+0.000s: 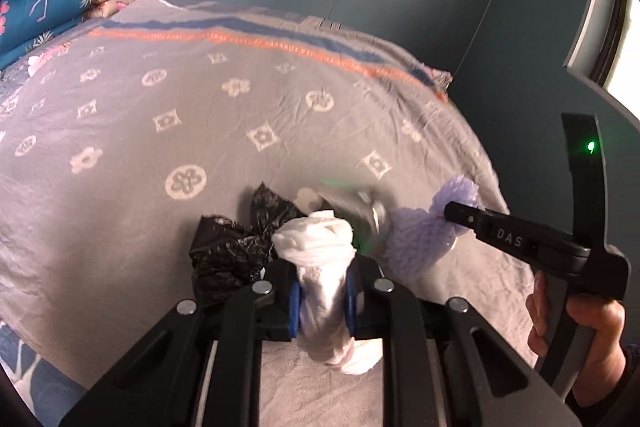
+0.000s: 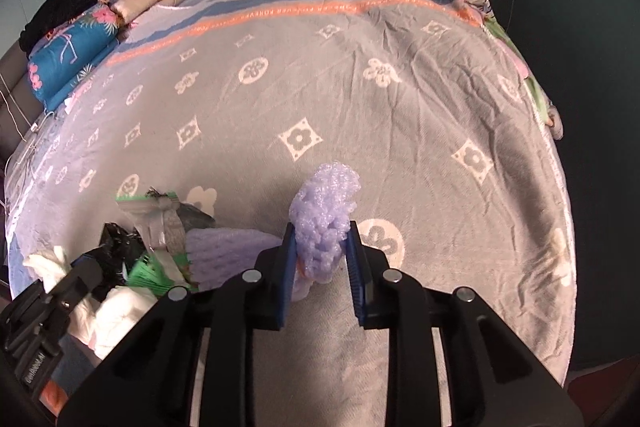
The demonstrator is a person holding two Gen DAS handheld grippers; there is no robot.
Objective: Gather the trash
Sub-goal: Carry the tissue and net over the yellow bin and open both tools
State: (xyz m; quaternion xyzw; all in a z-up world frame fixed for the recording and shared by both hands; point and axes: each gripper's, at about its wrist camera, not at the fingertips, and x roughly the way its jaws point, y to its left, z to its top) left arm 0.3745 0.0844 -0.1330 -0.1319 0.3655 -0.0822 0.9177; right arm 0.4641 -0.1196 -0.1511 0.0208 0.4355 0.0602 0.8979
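Trash sits near us on the grey patterned bedspread: our left tool clamps a twisted white plastic bag, our right tool pinches lilac foam netting.

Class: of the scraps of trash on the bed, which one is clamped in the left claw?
The white crumpled bag; the lilac foam net is in the right claw, and the black bag lies loose.
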